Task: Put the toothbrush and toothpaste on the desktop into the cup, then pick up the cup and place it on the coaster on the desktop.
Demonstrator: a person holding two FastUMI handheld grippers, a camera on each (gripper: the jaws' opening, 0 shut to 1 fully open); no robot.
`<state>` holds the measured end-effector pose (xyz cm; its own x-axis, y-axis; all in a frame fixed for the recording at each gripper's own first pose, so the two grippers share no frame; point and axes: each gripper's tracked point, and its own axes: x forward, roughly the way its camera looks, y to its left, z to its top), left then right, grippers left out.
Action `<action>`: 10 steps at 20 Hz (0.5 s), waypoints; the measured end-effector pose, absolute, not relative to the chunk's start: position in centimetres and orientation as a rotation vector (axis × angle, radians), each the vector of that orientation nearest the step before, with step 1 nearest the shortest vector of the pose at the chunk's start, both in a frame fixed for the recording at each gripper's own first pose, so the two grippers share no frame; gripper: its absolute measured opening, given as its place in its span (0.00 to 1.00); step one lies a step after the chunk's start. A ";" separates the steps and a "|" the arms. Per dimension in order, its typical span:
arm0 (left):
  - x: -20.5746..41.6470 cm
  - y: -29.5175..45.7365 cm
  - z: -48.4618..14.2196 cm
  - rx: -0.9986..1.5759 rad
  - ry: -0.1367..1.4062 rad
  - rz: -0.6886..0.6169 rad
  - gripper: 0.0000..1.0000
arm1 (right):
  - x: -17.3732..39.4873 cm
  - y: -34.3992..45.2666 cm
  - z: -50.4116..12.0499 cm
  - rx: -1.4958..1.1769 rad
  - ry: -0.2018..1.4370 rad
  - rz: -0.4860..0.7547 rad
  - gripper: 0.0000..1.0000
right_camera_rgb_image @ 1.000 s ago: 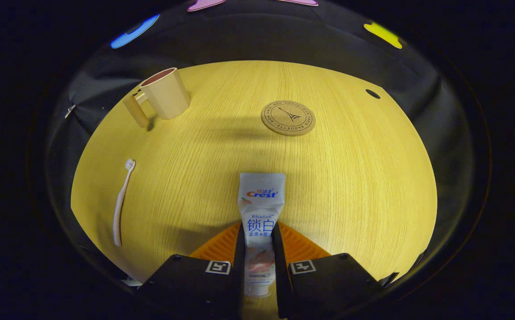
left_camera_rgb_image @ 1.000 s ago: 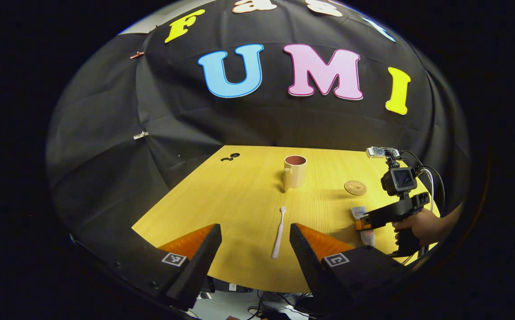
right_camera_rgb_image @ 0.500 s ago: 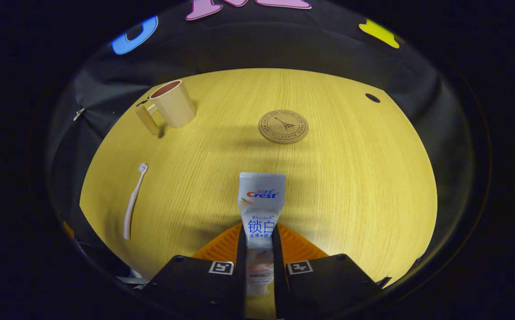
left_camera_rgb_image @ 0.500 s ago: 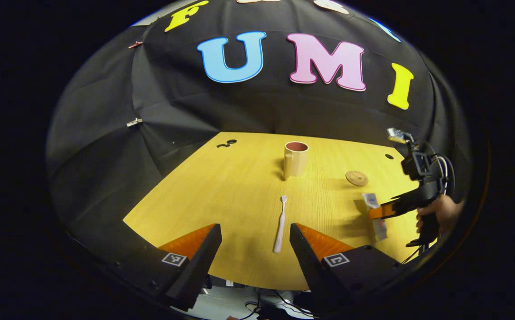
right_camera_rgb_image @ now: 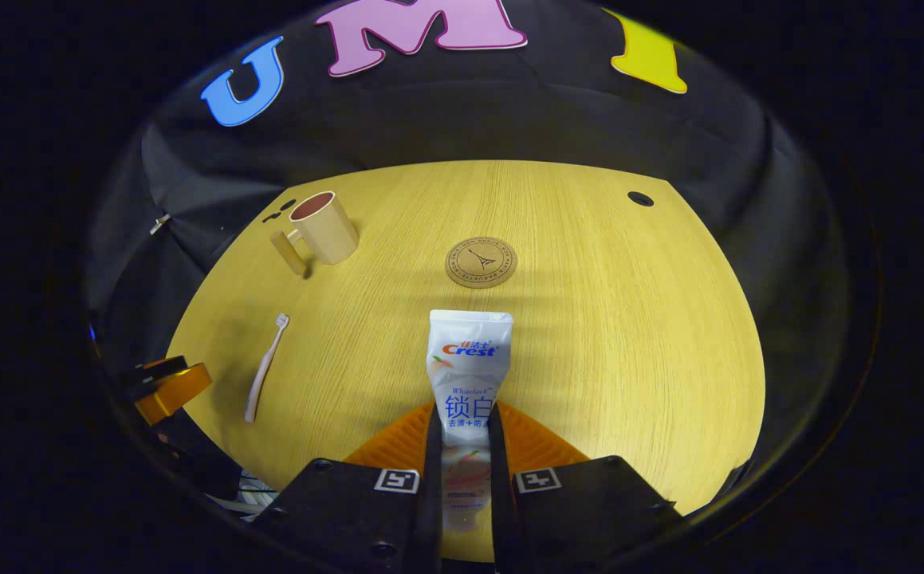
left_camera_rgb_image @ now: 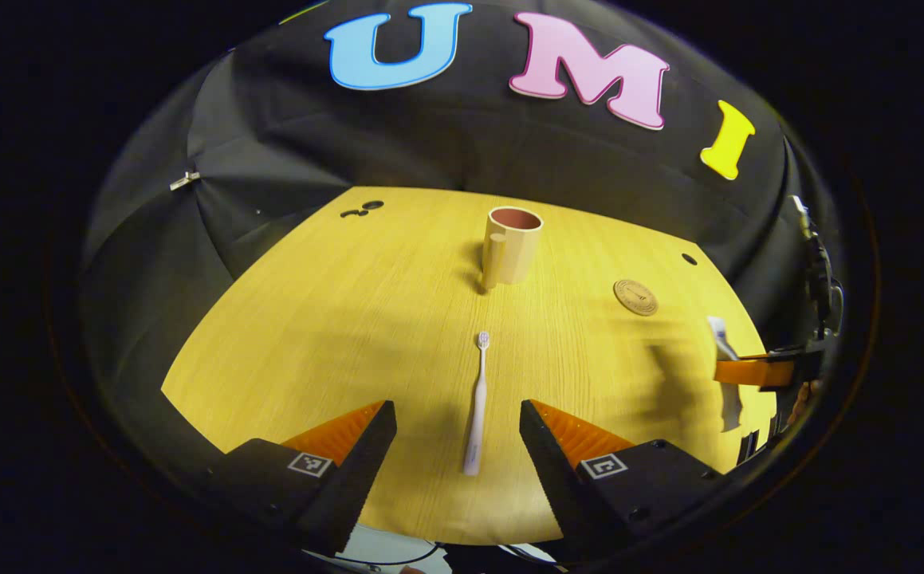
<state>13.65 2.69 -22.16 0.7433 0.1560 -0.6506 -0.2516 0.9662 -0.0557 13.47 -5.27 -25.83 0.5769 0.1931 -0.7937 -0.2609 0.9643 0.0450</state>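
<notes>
A white toothbrush lies on the yellow desktop, its handle end between the spread fingers of my open left gripper. My right gripper is shut on the white toothpaste tube, held lifted above the desktop. In the left gripper view the tube and right gripper hang at the far right. The beige cup with a handle stands upright at the back; the cup is back left in the right gripper view. The round cork coaster lies ahead of the tube, and the coaster is right of the cup.
Small dark holes mark the desktop's far left corner and another hole its far right. The booth's black cloth wall rises behind the table. The left gripper shows at the left edge of the right gripper view.
My right gripper has risen and drawn back with the toothpaste tube, now off the desktop. My left gripper has tipped down and moved over the toothbrush handle.
</notes>
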 end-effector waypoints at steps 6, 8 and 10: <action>16.6 3.0 -26.1 -0.197 0.838 0.212 0.97 | 12.4 -9.3 -24.1 -0.044 0.888 0.248 0.29; 17.2 2.5 -27.3 -0.195 0.880 0.192 0.97 | 12.2 -10.5 -23.9 -0.024 0.885 0.234 0.29; 17.5 2.4 -28.1 -0.173 0.911 0.189 0.92 | 12.1 -11.7 -24.0 -0.023 0.881 0.215 0.29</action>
<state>17.49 2.44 -28.13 0.5989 0.0891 -0.7959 -0.2349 0.9696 -0.0682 12.15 -11.73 -23.96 0.6159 0.1774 -0.7676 -0.1963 0.9781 0.0685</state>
